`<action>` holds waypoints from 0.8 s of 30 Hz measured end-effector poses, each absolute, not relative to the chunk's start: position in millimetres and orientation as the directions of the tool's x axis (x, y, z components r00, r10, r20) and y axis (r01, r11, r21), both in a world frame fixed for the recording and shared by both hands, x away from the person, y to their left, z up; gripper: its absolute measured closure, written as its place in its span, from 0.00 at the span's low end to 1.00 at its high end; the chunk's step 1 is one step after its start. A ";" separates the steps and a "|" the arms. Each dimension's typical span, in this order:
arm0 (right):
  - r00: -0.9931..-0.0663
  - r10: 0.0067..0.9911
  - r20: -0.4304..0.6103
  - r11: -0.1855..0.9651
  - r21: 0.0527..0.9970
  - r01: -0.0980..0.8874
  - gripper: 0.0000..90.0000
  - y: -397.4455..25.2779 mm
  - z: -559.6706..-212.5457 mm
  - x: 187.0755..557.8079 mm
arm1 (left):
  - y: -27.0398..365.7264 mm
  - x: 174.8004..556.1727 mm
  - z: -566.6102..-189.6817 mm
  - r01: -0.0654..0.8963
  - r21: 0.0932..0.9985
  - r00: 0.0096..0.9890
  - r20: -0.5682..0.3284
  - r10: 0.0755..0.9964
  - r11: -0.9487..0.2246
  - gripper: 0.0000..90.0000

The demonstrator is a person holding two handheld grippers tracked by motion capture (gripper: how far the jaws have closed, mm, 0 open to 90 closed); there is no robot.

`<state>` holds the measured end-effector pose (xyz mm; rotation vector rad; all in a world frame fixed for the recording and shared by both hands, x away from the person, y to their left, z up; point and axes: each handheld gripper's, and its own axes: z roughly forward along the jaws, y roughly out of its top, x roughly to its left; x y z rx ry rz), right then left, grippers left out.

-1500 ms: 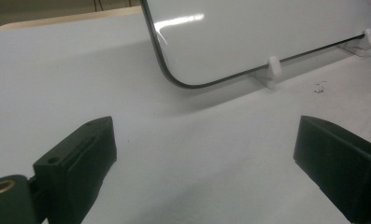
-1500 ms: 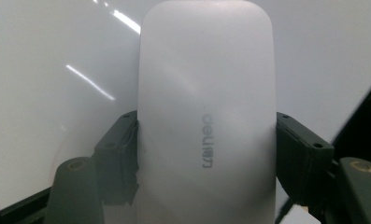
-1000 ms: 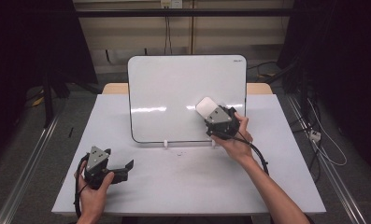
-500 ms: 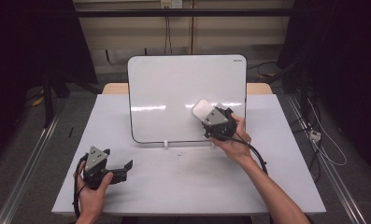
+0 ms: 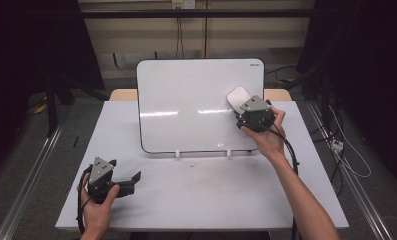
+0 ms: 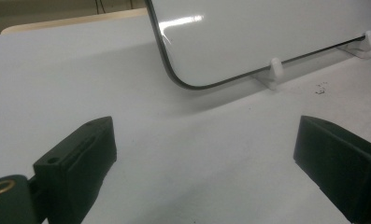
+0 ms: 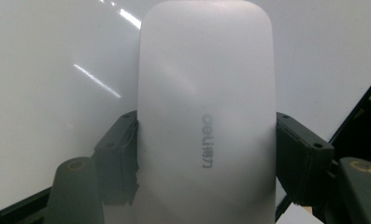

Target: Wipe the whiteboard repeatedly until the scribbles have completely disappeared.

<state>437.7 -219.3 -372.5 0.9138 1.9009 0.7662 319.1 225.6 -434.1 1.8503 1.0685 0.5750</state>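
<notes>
pressing white eraser on whiteboard | right gripper jaws clamp it | left gripper jaws wide apart, empty

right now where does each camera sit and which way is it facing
High view: fixed above the person's side of the table, looking forward and down; both forearms, left gripper and right gripper show.
Left gripper view: rides the left gripper low over the table, facing the whiteboard's lower corner; its two black jaws stand wide apart.
Right gripper view: rides the right gripper, facing the whiteboard close up; its jaws clamp a white eraser.
Shared: the whiteboard appears in all three views; the eraser in the high and right gripper views.
</notes>
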 end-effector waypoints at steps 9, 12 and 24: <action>-0.361 0.814 -0.455 0.559 0.782 0.276 0.35 -200.9 -389.2 424.4 | 222.5 319.0 -433.4 0.431 0.871 0.526 -0.030 0.850 -0.236 0.07; -0.388 0.791 -0.474 0.587 0.767 0.259 0.35 -188.9 -399.0 416.5 | 221.6 319.3 -434.1 0.435 0.870 0.525 -0.035 0.850 -0.233 0.07; -0.486 0.690 -0.537 0.690 0.690 0.217 0.35 -177.9 -426.7 390.6 | 223.8 319.7 -434.7 0.439 0.868 0.525 -0.039 0.850 -0.231 0.07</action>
